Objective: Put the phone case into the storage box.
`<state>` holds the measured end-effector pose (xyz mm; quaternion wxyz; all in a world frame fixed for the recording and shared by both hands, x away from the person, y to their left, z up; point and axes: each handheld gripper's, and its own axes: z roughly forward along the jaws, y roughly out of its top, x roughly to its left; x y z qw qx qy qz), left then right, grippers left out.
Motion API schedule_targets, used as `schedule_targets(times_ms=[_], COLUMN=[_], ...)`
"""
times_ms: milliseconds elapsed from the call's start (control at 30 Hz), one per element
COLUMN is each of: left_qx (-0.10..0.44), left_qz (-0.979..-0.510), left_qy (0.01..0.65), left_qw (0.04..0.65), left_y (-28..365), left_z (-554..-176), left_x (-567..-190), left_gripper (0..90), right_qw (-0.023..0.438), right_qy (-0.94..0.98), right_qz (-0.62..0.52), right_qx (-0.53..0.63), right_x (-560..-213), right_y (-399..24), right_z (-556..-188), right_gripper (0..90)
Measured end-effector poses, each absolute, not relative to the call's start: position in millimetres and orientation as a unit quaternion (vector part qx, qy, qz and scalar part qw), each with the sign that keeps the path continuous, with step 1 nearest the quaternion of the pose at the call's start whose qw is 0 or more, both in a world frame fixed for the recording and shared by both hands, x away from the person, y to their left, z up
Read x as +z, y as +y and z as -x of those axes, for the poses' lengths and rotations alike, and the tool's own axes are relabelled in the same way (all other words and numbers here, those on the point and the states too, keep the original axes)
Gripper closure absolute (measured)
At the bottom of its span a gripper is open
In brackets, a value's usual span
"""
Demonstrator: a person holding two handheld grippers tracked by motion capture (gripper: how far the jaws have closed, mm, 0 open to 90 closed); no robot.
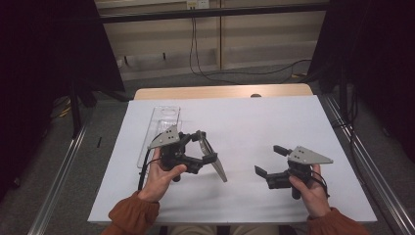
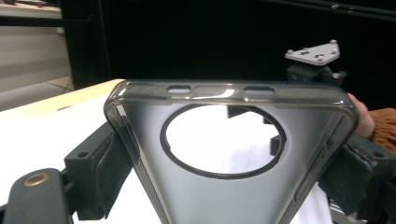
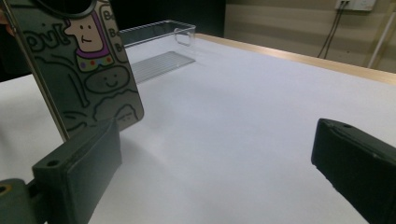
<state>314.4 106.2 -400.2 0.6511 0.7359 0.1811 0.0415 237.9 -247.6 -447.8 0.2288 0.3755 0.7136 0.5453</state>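
Smoky translucent phone case (image 2: 224,196), clamped by its long edges in the left gripper (image 1: 203,147), held above the white table (image 1: 254,122) near 9 o'clock. Likely light, flexible, slippery; best gripped across side walls. Right gripper (image 1: 269,161) spread, empty, at 4 o'clock.

Smoky grey, see-through case (image 2: 224,205) with a black ring round its hole; its back (image 3: 84,74) carries cartoon outlines, a pale smiling face over purple, a grey smiling blob. Clear box (image 3: 156,44), ribbed floor. White sheet (image 1: 254,127) over tan table (image 1: 220,91). Black grippers, left (image 1: 203,147) and right (image 1: 271,160), grey plates. Rust-orange sleeves (image 1: 133,214)
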Motion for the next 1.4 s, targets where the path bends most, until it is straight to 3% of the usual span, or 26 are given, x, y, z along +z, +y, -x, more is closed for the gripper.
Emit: schedule_targets(times_ms=[567,1400], left_qx=[0.076,0.148], left_qz=[-0.727,-0.710], left_qy=[0.220,0.302], left_qw=[0.646,0.619], left_y=[129.0,175.2], left_z=[-320.1,-334.9], left_x=[-387.4,-360.6], left_gripper=[12.2,12.2], right_qw=[0.300,0.330], right_qy=[0.674,0.659], right_qz=[-0.425,-0.443], right_qx=[0.524,0.510], right_x=[-451.8,-460.2], right_y=[-284.1,-303.0], right_z=[-211.0,-198.2], right_gripper=[0.8,0.8])
